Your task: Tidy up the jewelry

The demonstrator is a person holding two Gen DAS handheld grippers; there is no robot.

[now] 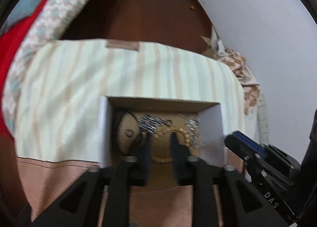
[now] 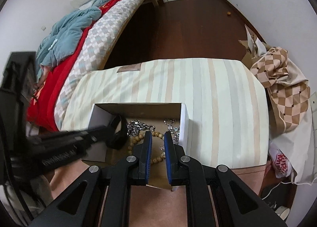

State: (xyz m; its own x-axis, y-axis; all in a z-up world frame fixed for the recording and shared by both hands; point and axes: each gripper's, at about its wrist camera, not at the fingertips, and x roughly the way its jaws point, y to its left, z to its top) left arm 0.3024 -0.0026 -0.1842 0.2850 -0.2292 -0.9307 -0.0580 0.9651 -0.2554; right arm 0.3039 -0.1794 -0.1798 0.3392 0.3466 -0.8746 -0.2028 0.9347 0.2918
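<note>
Box, open-topped on the striped cushion, holding bead bracelet, silver chains and black band loose for sorting; left claw and right claw released, empty, poised over the beads.

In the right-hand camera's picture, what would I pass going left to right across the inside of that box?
Black strap → silver chain → wooden bead bracelet → the tongs of the right hand, slightly apart → a second bunch of silver chain → the box's white right wall.
</note>
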